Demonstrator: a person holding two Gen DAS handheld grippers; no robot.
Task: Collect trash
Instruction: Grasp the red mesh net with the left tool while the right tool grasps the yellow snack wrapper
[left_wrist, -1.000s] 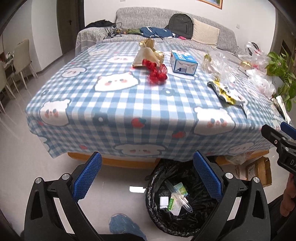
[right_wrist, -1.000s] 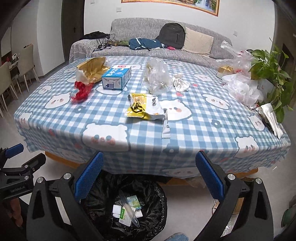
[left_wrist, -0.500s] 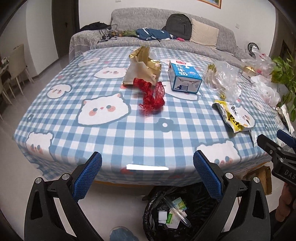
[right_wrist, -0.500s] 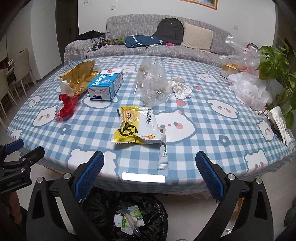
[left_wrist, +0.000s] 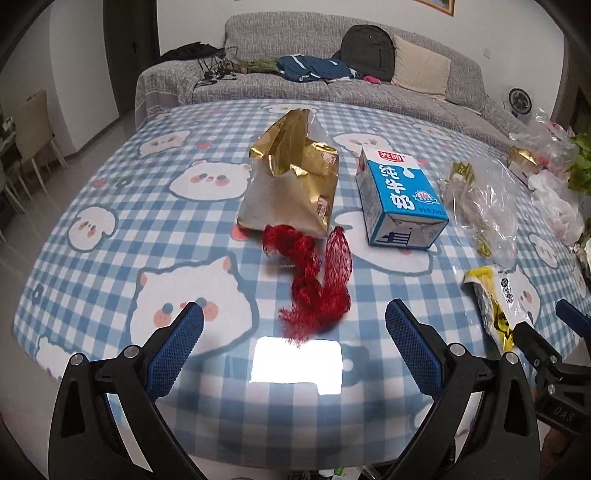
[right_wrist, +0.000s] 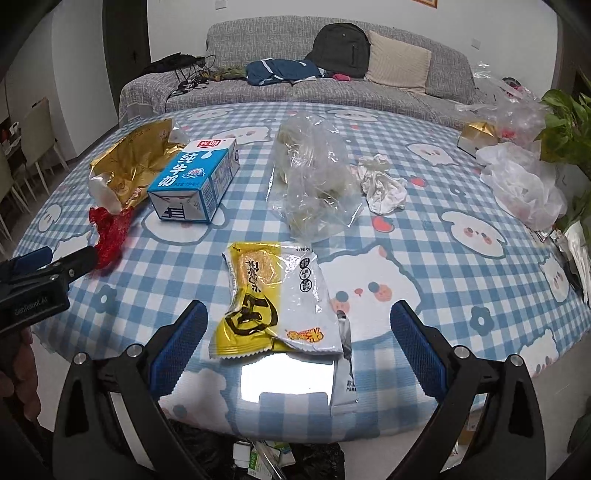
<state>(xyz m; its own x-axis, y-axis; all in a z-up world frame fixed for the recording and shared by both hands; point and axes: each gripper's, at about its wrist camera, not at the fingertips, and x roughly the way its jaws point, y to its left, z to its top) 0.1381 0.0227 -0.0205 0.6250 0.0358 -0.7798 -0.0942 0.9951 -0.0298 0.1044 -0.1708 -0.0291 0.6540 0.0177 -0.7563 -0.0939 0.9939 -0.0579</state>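
Both grippers empty, jaws spread wide, hovering over the near edge of the table (left_wrist: 110, 258). Left gripper (left_wrist: 293, 332) is lined up on the red mesh net (left_wrist: 314, 273), which lies just this side of the gold foil bag (left_wrist: 291, 184); right gripper (right_wrist: 299, 332) sits over the yellow-and-white snack wrapper (right_wrist: 273, 299). My read on handling: net is feather-light, floppy and snaggy, so pinch the bunched middle rather than a loose strand. Wrapper is flat, thin and slick, so take it at the crimped near edge or it will slide on the cloth. Blue milk carton (left_wrist: 400, 199) is stiff; grab across the narrow sides, fill level unknown. Foil bag crushes easily. Left view gives the net and foil bag full on, with the wrapper cut off at its right side. Right view adds the clear plastic bag (right_wrist: 314, 177), the crumpled tissue (right_wrist: 382, 182), a small sachet (right_wrist: 343, 365) touching the wrapper's near corner, and the black-lined trash bin (right_wrist: 266, 458) under the table edge with items already inside.
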